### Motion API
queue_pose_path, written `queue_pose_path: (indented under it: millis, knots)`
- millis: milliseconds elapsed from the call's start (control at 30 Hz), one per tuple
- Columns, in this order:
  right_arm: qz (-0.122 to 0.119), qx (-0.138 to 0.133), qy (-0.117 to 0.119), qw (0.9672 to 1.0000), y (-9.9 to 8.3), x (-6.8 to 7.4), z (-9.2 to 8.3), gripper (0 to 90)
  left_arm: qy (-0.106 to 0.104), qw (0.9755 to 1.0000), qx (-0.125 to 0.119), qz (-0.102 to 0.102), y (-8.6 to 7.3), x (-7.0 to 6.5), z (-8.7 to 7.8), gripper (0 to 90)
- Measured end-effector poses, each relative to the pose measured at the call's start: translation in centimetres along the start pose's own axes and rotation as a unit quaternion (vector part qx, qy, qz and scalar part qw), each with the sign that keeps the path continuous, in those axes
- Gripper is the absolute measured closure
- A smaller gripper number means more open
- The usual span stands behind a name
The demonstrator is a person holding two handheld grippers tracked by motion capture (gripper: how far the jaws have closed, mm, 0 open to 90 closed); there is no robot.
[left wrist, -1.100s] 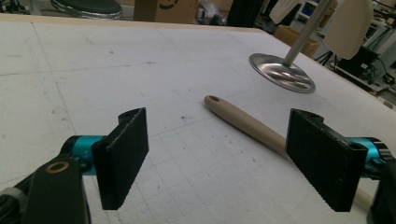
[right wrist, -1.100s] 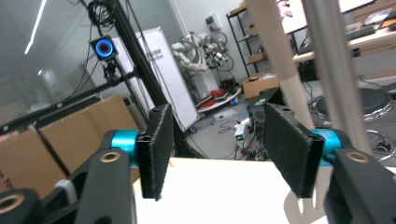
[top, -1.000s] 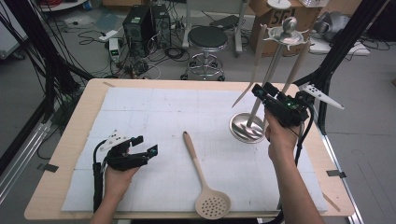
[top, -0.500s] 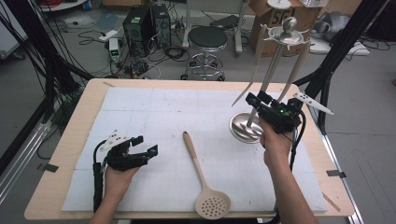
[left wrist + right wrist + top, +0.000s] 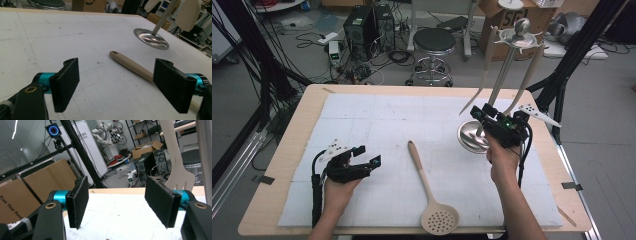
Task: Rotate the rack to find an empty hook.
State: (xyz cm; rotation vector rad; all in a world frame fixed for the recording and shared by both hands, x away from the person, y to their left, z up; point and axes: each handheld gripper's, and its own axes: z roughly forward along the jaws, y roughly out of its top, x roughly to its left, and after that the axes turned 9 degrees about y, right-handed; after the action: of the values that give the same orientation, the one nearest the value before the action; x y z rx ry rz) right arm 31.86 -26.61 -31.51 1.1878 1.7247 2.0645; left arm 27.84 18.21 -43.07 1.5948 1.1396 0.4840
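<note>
A beige slotted spoon (image 5: 426, 180) lies on the white mat (image 5: 377, 115), handle pointing away, and its handle (image 5: 130, 65) runs between my left jaws farther off. My left gripper (image 5: 369, 155) rests on the mat to the spoon's left, open and empty (image 5: 116, 85). A metal utensil stand (image 5: 504, 75) with a round base (image 5: 472, 137) stands at the right with beige utensils hanging from it. My right gripper (image 5: 499, 116) hovers just beside the pole above the base. It is open (image 5: 122, 200); its jaws have just been closing a little with nothing between them.
A beige slotted turner (image 5: 178, 165) hangs close to my right jaw, with the stand's pole (image 5: 206, 157) at the view's edge. Beyond the table's far edge are a stool (image 5: 434, 42), a computer tower (image 5: 362, 25), cables and cardboard boxes. Black frame poles flank the table.
My right gripper has sunk a little and drawn closer to the stand's base. The left gripper and the spoon have stayed put.
</note>
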Motion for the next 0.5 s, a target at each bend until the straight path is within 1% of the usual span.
queue_pose_path:
  millis: [67,267,300,433,500]
  knots:
    - [0.001,0.005,0.001,1.0,-0.08,0.0,0.04,36.2,-0.001,1.0,0.0,0.0,-0.01,-0.01,0.01,22.1]
    - [0.001,0.006,0.005,1.0,-0.18,0.06,0.16,37.5,-0.001,1.0,-0.001,0.0,0.0,-0.01,0.01,22.1]
    - [0.004,0.007,0.005,0.9999,-0.21,0.08,0.17,37.8,-0.001,1.0,-0.001,0.0,0.0,-0.02,0.01,22.1]
    - [0.012,0.0,0.026,0.9996,-0.52,-0.13,0.07,46.0,-0.001,1.0,-0.001,0.0,0.0,-0.01,0.0,22.1]
    - [0.018,-0.001,0.038,0.9991,-0.62,-0.11,0.06,47.1,-0.001,1.0,-0.001,0.0,0.0,-0.02,0.01,22.1]
